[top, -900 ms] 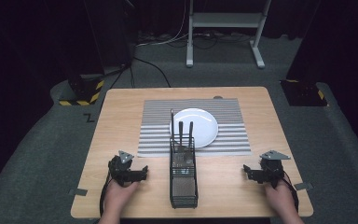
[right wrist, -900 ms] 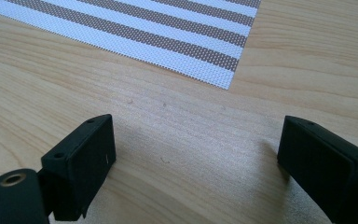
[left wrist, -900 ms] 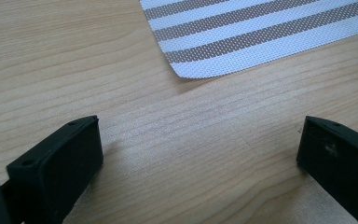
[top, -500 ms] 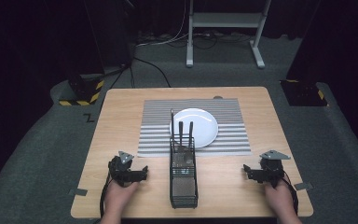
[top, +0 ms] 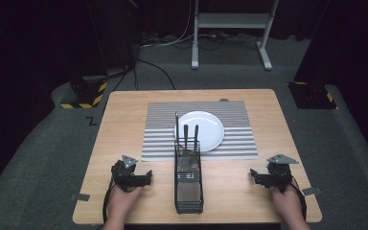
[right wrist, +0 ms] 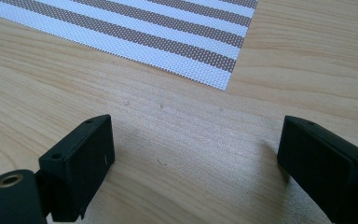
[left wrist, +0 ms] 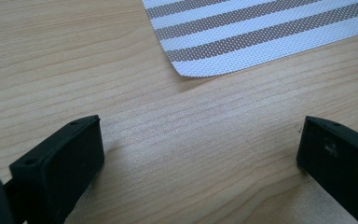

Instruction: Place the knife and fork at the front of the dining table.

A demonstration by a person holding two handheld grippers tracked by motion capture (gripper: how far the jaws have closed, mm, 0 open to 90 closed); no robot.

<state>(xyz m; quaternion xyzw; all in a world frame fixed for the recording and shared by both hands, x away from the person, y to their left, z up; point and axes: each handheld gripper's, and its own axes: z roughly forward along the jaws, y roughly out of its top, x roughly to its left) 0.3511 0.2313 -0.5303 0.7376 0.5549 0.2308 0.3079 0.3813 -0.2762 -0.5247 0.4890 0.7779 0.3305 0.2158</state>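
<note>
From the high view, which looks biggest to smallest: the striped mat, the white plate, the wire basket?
1. Striped mat, clearly largest.
2. and 3. White plate and wire basket look alike in area, and the basket sits nearer the camera; I won't rank them.

Forearms: cut off by the bottom edge of the high view; the hands (top: 122,203) show no farther than the wrists.
Left claw (left wrist: 200,154): both jaws cut off by the bottom edge of the left gripper view, the right one also by the side edge.
Right claw (right wrist: 196,158): jaws cut off likewise in the right gripper view.
Placemat (left wrist: 261,32): one corner in frame, the rest beyond the top and right edges.
Wire caddy (top: 189,179): contents too small to identify; three dark handles (top: 186,134) stand up, their lower ends hidden behind mesh.
Plate (top: 206,127): near rim partly hidden by the caddy.
Small object at the placemat's far edge (top: 224,100): too small to tell.
</note>
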